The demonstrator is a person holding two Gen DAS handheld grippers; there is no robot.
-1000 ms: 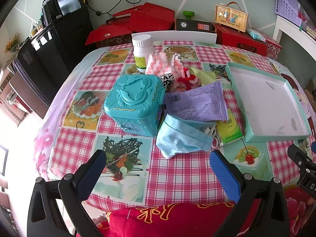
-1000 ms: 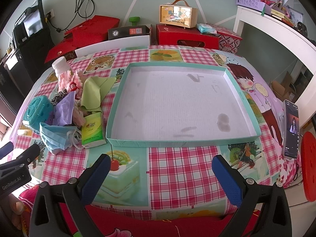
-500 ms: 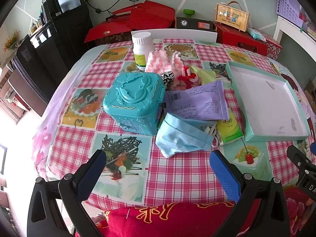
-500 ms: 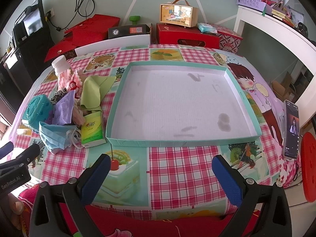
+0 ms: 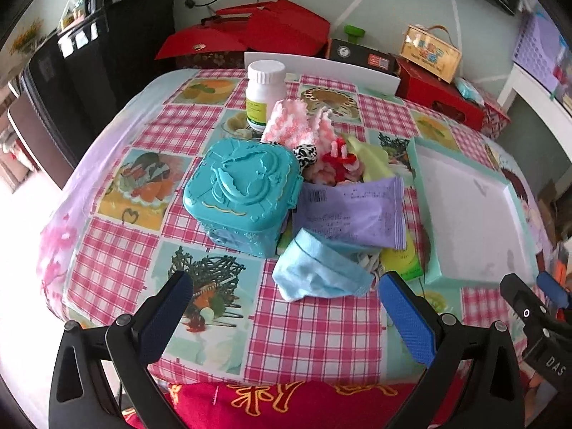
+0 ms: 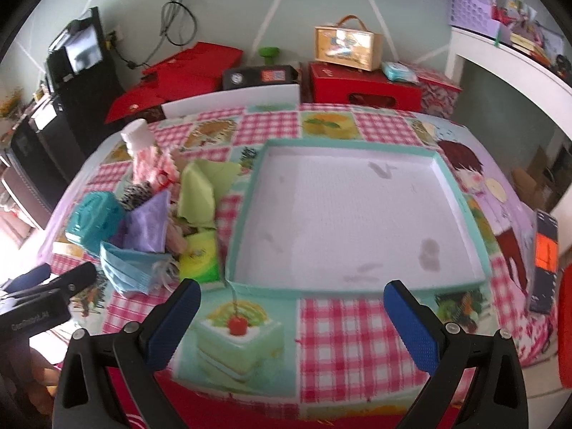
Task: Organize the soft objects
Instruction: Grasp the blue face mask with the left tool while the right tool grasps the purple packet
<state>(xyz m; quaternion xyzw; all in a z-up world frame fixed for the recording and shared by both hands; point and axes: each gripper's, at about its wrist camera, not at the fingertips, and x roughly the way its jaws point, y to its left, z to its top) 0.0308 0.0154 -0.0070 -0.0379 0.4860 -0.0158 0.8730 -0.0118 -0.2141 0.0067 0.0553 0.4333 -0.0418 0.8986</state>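
A pile of soft things lies mid-table: a blue face mask [image 5: 318, 271] at the front, a purple packet [image 5: 352, 211], a pink knitted cloth [image 5: 291, 123], a green cloth [image 5: 370, 161] and a green tissue pack [image 5: 402, 261]. The shallow teal tray [image 6: 246, 214] stands to their right, with nothing in it. My left gripper [image 5: 282, 307] is open and empty, just short of the mask. My right gripper [image 6: 291, 316] is open and empty, before the tray's near rim. The mask also shows in the right wrist view [image 6: 130, 268].
A teal plastic box [image 5: 243, 193] and a white pill bottle [image 5: 266, 93] stand beside the pile. A phone [image 6: 543, 268] lies at the table's right edge. Red boxes [image 6: 361, 85] and a white chair back [image 5: 321, 69] stand behind the table.
Both grippers have moved forward over the table and tilted down a little. The mask and the tray's near rim now lie closer. Both stay open.
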